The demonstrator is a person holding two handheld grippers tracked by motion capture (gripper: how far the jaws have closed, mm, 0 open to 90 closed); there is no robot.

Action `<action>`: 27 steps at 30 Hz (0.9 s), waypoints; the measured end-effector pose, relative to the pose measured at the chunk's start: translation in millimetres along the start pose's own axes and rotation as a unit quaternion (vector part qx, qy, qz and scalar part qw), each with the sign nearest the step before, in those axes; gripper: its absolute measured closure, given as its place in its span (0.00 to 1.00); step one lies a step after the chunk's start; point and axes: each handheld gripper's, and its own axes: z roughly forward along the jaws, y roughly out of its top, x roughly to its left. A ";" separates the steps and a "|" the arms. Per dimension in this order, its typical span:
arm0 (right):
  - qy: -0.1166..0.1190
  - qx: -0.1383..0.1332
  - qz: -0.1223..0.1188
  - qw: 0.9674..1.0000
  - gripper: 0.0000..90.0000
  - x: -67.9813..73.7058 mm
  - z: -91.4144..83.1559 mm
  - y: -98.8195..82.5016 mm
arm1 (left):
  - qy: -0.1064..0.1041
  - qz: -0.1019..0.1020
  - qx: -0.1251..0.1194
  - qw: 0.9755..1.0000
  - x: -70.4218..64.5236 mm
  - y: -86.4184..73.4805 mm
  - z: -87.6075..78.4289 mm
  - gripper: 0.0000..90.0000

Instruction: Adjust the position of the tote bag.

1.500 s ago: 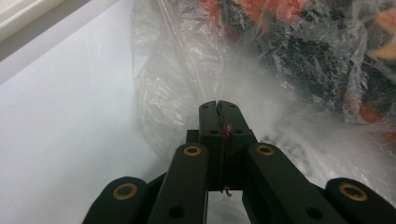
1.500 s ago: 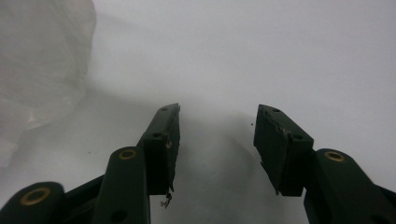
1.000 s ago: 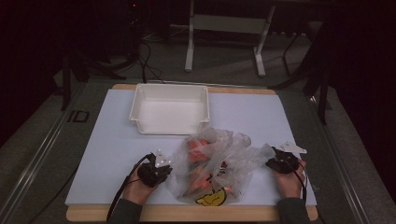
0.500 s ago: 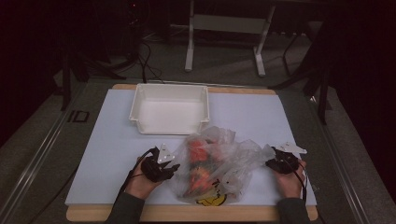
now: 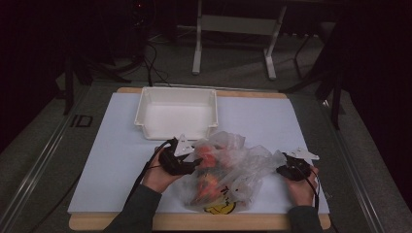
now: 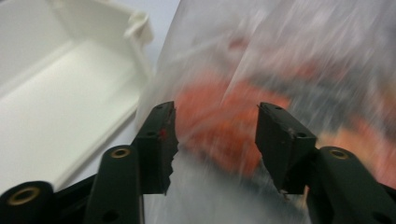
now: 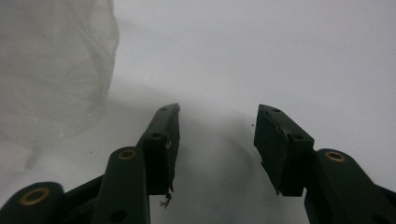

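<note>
In the left gripper view the plastic bag (image 6: 280, 70) beside the white bin (image 6: 70, 93) is smeared by motion, so the orange things (image 6: 219, 126) inside it cannot be identified. The bin's far end is cut off by the picture's edge. In the high view the bag's contents (image 5: 210, 170) are too small to tell.

Two black grippers, left gripper (image 5: 194, 162) and right gripper (image 5: 281, 170), are carried by hands in dark grey sleeves (image 5: 138, 211). Brass-coloured rivets, grey three-cornered plates and black trailing cables are seen.
</note>
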 end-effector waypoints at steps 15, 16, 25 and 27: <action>0.004 0.006 -0.010 1.000 0.54 1.3 0.9 0.8 | -0.051 0.037 0.067 0.996 -4.4 16.3 35.9 0.92; 0.006 0.005 -0.015 1.000 0.54 2.2 0.8 0.9 | -0.051 0.040 0.070 0.995 -4.4 14.6 33.9 0.97; 0.052 -0.005 -0.015 0.999 0.54 13.7 -9.1 -2.2 | -0.041 0.032 0.067 0.996 -0.7 7.2 22.4 1.00; 0.067 -0.010 -0.008 0.998 0.54 16.6 -12.6 -3.8 | -0.040 0.028 0.062 0.997 0.2 6.3 20.6 1.00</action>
